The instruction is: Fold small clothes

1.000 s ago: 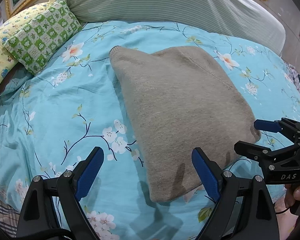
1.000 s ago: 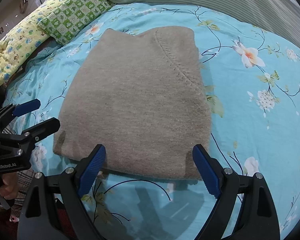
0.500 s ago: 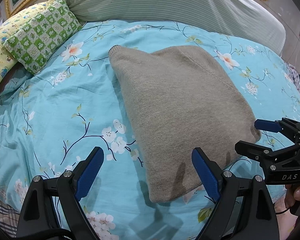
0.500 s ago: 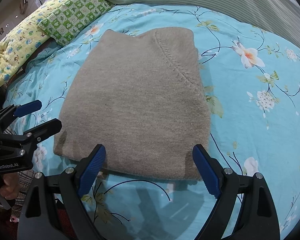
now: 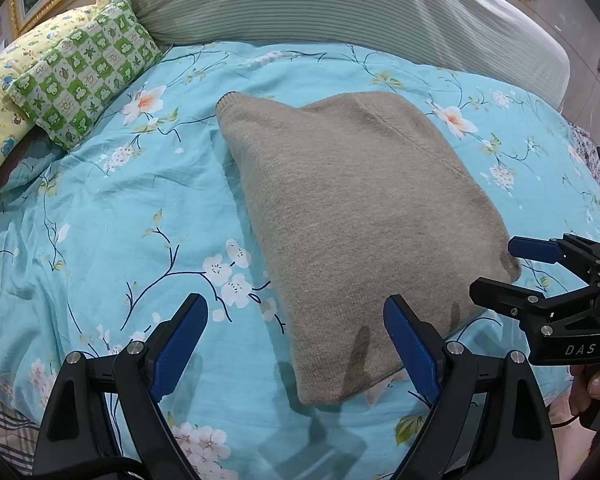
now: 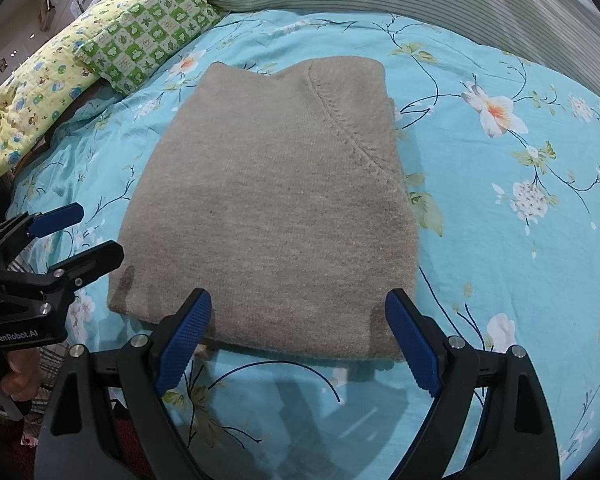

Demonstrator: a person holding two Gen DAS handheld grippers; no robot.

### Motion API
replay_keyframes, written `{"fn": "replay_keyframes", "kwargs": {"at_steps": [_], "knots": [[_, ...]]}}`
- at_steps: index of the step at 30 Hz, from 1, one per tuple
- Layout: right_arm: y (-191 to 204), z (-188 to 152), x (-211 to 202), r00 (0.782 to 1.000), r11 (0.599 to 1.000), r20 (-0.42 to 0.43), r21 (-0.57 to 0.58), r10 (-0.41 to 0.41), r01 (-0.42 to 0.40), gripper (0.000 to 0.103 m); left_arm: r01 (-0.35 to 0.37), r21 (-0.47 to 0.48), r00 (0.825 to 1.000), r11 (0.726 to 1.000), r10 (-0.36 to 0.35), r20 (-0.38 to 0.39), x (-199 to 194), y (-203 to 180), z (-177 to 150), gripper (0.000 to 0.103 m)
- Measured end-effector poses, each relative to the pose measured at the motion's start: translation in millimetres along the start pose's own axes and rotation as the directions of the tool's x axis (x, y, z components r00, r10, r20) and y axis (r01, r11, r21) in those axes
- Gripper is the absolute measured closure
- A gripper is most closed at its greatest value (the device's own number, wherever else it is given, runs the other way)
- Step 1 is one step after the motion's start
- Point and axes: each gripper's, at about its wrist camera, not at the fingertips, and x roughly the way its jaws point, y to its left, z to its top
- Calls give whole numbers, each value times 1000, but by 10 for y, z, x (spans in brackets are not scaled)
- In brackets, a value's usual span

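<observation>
A wide bed cover of turquoise cotton printed with white and pink blossoms [image 6: 500, 208] fills the ground ahead of and beneath both pairs of jaws. Far beyond the jaws lies a long bolster in pale green-and-white stripes [image 5: 340, 12], and off to the far left of them a green-and-white chequered cushion [image 5: 84, 68] leans against a yellow printed pillow [image 6: 32, 92].

On the cover lies the task's thing, a small taupe knitted jumper [image 6: 276, 208], already folded into a compact, thick, roughly square packet with a raglan seam running across its top layer. In the right wrist view its near edge lies just ahead of and between the jaws; in the left wrist view its near corner sits just inside the right-hand jaw.

The right gripper [image 6: 298, 344], black with blue ribbed pads, hangs with its jaws spread wide and nothing between the pads. The left gripper [image 5: 296, 344] is the same, jaws wide apart and clear of the knit. A person's fingers [image 5: 598, 384] show at the right gripper's handle.

By the look of it, the folding of this garment is finished: edges are aligned, no sleeve hangs out. What remains seems no more than a tidy or setting the packet aside.
</observation>
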Motion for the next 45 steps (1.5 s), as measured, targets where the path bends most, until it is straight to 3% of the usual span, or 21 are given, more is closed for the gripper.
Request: {"fn": "replay_keyframes", "kwargs": {"at_steps": [27,45], "knots": [[19,17,-35,1000,1000,19,17,8,-9,14,-8,27,999,1000,7,32,-44,-57,8,13],[3,90,-51,999,999,44,35,20,-22,14,-1,22,1000,1000,1,10,55,-75,106,13]]}}
